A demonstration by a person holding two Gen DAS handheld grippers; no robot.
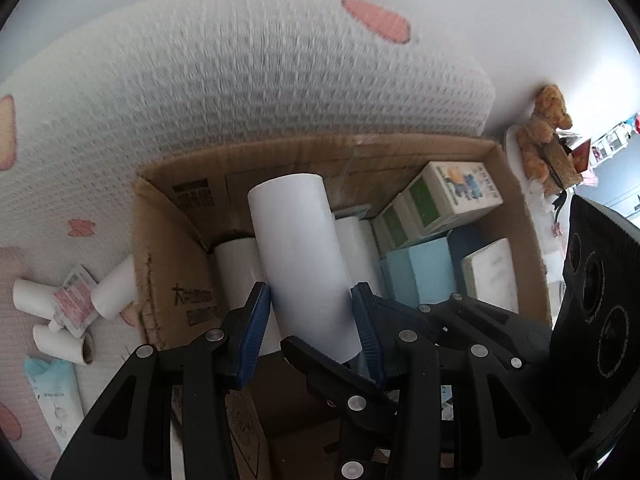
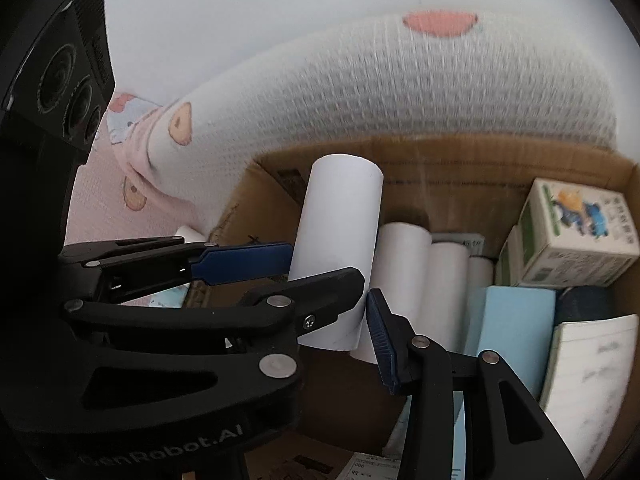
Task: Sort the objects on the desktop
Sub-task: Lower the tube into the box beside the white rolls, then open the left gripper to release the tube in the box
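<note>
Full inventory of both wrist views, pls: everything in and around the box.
held roll: 1, white, over the box, in the left gripper
rolls in box: at least 3, white, along the far wall
cardboard box: 1, brown, open
cartons: at least 2, green and white, box's far right corner
flat box: 1, light blue, in the box beside the rolls
loose rolls: 3, white, outside the box, to its left
tube: 1, pink label, among the loose rolls
blanket: 1, white with pink patches, behind the box
teddy bear: 1, brown, far right
left gripper: black, blue pads, clamped on the held roll
right gripper: black, blue pads, at the held roll's lower end; grip unclear
</note>
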